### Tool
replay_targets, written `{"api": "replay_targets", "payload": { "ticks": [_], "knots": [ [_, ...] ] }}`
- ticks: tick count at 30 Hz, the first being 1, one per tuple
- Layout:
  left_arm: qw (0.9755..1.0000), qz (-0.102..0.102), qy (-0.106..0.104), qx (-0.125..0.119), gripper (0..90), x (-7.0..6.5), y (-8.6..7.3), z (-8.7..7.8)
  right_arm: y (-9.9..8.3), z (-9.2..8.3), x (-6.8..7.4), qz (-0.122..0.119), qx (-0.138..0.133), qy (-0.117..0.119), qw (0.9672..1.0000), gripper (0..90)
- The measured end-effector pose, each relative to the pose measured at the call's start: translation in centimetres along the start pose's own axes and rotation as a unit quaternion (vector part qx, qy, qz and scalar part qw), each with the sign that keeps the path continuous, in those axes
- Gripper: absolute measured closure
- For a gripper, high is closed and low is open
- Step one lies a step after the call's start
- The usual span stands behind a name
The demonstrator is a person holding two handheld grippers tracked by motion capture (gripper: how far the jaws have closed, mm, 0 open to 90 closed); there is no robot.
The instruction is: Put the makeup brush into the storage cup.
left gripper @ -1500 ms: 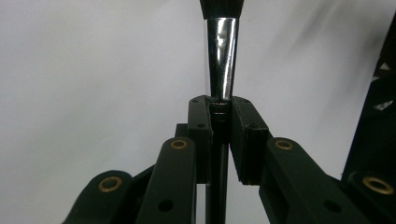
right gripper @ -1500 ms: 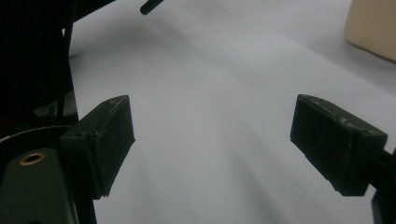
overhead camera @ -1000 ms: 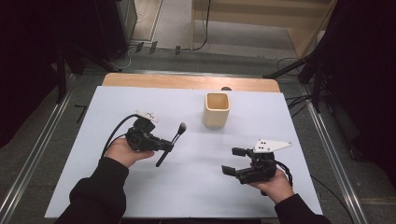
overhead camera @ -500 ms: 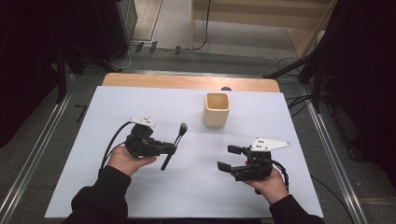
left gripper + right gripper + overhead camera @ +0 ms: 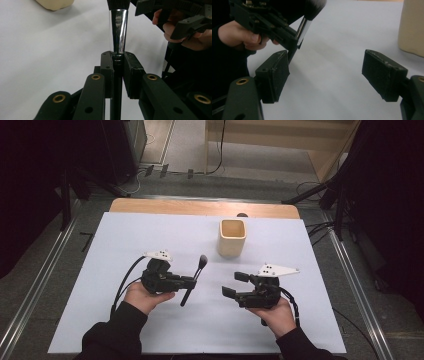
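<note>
A person's left gripper is clamped on the black handle of a makeup brush above the white table, left of centre. In the left gripper view the jaws pinch the handle just below the shiny metal collar, with the dark bristles at the top edge. In the high view the brush runs on a steep diagonal: the bristle head points away from the person and a little to the right, towards the cup, while the handle's tail points back towards the person. It appears to be held off the surface, though the high view does not settle that.

Farther right and beyond, the tan cup stands upright with its mouth open and nothing visible inside, well apart from the brush.

At the right, the right gripper faces left towards the brush. Its jaws stand apart with nothing between them, though they have just been closing a little; the right gripper view shows bare table between the pads.

Judged from this, the pick-up is done and the brush is in hand. Still left, it seems, is either a hand-over to the right gripper or carrying the brush to the cup and dropping it in; neither has begun.
</note>
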State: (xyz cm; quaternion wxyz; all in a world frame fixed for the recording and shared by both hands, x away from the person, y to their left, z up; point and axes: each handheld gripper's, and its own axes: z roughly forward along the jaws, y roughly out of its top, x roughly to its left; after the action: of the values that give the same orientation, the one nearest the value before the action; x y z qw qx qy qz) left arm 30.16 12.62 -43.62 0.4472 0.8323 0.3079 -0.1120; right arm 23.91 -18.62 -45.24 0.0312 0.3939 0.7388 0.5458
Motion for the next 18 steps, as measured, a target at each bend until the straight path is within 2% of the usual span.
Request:
{"api": "replay_targets", "payload": {
  "ticks": [4,8,15,18],
  "knots": [
    [0.9999,-0.004,-0.011,-0.003,80.6,-0.2,-0.1,0.4,0.6,0.4,0.1,0.019,-0.009,-0.004,0.9998,25.0],
    [0.9997,-0.011,-0.020,-0.002,80.6,-0.2,-0.1,0.8,0.8,0.6,0.2,0.023,-0.014,-0.012,0.9996,25.0],
    [0.9996,-0.020,-0.019,-0.008,80.6,-0.5,-0.4,1.0,1.1,1.5,0.5,0.050,-0.017,-0.001,0.9986,25.8],
    [0.9995,-0.025,-0.017,-0.012,80.6,-0.8,-0.7,1.1,1.3,1.8,0.9,0.045,-0.014,-0.004,0.9989,25.8]
  ]
}}
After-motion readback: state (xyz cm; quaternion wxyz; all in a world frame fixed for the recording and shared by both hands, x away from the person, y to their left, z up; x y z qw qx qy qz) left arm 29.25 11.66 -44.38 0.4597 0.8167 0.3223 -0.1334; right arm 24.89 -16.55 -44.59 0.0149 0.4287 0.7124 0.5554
